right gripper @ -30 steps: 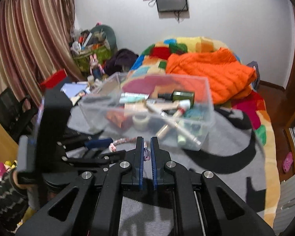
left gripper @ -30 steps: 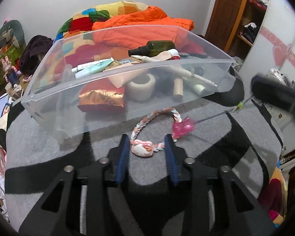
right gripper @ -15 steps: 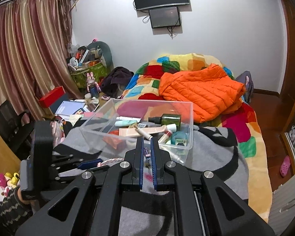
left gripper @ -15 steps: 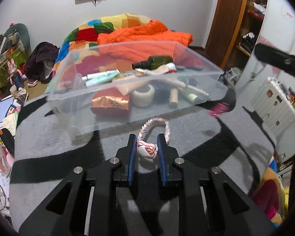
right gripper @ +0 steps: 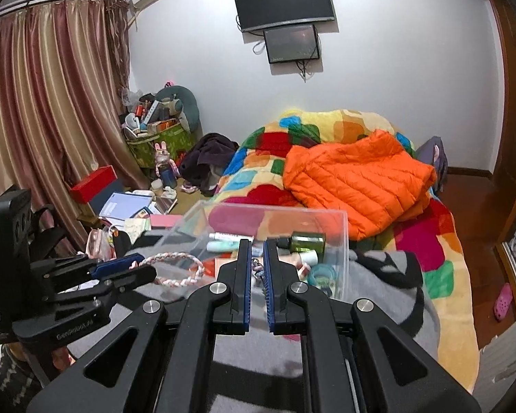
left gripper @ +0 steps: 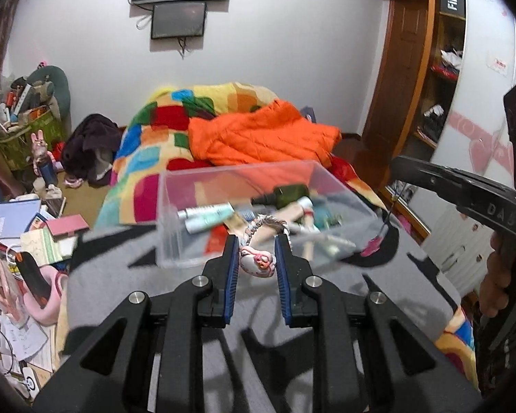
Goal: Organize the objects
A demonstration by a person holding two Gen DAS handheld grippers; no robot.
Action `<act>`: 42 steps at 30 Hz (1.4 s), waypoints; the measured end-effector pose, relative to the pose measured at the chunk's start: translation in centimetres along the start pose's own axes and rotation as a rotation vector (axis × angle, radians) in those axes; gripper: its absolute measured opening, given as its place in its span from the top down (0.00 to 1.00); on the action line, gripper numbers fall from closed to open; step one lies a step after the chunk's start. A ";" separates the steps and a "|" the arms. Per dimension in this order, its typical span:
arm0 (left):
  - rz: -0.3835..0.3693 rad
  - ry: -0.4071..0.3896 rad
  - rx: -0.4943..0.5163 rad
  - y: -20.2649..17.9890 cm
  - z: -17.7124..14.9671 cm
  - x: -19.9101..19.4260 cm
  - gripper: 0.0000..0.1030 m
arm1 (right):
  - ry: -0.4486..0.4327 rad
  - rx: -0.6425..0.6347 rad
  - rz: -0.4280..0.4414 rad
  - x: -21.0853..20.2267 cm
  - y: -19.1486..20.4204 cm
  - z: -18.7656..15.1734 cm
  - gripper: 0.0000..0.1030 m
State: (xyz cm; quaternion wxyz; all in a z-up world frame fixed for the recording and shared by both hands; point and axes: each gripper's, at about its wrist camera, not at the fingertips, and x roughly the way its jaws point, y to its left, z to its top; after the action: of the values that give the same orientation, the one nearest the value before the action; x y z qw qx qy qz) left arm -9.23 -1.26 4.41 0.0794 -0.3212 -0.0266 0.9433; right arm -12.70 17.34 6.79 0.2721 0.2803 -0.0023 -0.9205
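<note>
The braided cord point(left gripper: 267, 222) is a pink, white and pale blue loop ending in a rounded pink and white charm point(left gripper: 258, 264). The charm is pinched between the left fingers point(left gripper: 231, 268), and the loop rises from it, lifted over the near edge of the bin point(left gripper: 175, 241). A thin dark wand with a pink tuft point(left gripper: 372, 242) at its tip hangs at the right, the tuft just above the grey blanket point(left gripper: 313, 275) beside the bin's right wall. The bin is clear plastic and open-topped, and sits on the blanket. Inside lie pale tubes point(left gripper: 206, 210), a dark green bottle point(left gripper: 285, 195) on its side, and a teal ring point(right gripper: 321, 273) at the near right corner.
</note>
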 end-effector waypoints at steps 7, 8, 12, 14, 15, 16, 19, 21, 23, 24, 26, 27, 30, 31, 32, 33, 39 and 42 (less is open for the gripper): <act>0.039 -0.009 -0.025 1.8 2.4 2.2 0.80 | -0.052 -0.037 -0.010 1.0 0.8 2.8 0.94; 0.043 0.000 -0.031 2.1 2.6 3.0 0.80 | -0.049 -0.043 -0.016 1.5 0.9 3.0 0.94; 0.039 0.047 -0.056 3.0 2.6 5.8 0.80 | 0.003 -0.055 -0.051 4.3 0.8 2.6 0.94; 0.028 0.071 -0.064 3.3 2.2 6.9 0.80 | 0.033 -0.054 -0.056 5.4 0.4 2.2 0.94; 0.025 0.080 -0.066 3.3 2.0 7.4 0.80 | 0.051 -0.051 -0.055 5.9 0.2 1.8 0.94; 0.022 0.086 -0.066 3.4 1.9 7.7 0.80 | 0.073 -0.049 -0.051 6.5 0.0 1.4 0.94; 0.012 0.111 -0.061 3.2 1.3 8.4 0.80 | 0.136 -0.038 -0.043 8.1 -0.7 0.4 0.94; 0.014 0.119 -0.055 2.9 1.0 8.5 0.79 | 0.189 -0.015 -0.024 9.0 -1.2 -0.2 0.94; 0.011 0.116 -0.051 2.7 0.9 8.2 0.79 | 0.258 0.015 0.002 10.1 -1.8 -0.9 0.92; 0.008 0.112 -0.053 2.7 0.9 8.0 0.79 | 0.274 0.027 0.013 10.4 -2.1 -1.1 0.92; 0.004 0.099 -0.059 2.6 1.0 7.3 0.73 | 0.291 0.044 0.026 10.6 -2.4 -1.5 0.90; 0.004 0.093 -0.062 2.7 1.1 7.0 0.71 | 0.294 0.047 0.028 10.5 -2.5 -1.6 0.87; 0.013 0.059 -0.066 2.8 1.5 5.7 0.65 | 0.274 0.052 0.029 9.7 -2.6 -1.6 0.82; 0.012 0.053 -0.066 2.8 1.6 5.3 0.65 | 0.264 0.051 0.030 9.2 -2.6 -1.4 0.80; 0.009 0.043 -0.067 2.7 1.7 4.8 0.64 | 0.252 0.050 0.029 8.8 -2.6 -1.3 0.80; 0.009 0.035 -0.068 2.7 1.8 4.4 0.63 | 0.241 0.047 0.026 8.3 -2.6 -1.1 0.77; 0.021 -0.004 -0.061 2.1 1.5 2.2 0.52 | 0.179 0.027 0.008 5.5 -1.8 -0.6 0.63; 0.033 -0.021 -0.050 1.6 1.0 1.2 0.44 | 0.155 0.001 -0.006 4.2 -1.2 -0.8 0.59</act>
State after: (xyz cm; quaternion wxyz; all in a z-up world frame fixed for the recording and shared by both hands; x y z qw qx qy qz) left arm -11.00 -2.67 4.26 0.0554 -0.3137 -0.0458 0.9468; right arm -15.83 16.39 3.75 0.2684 0.3509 0.0191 -0.8969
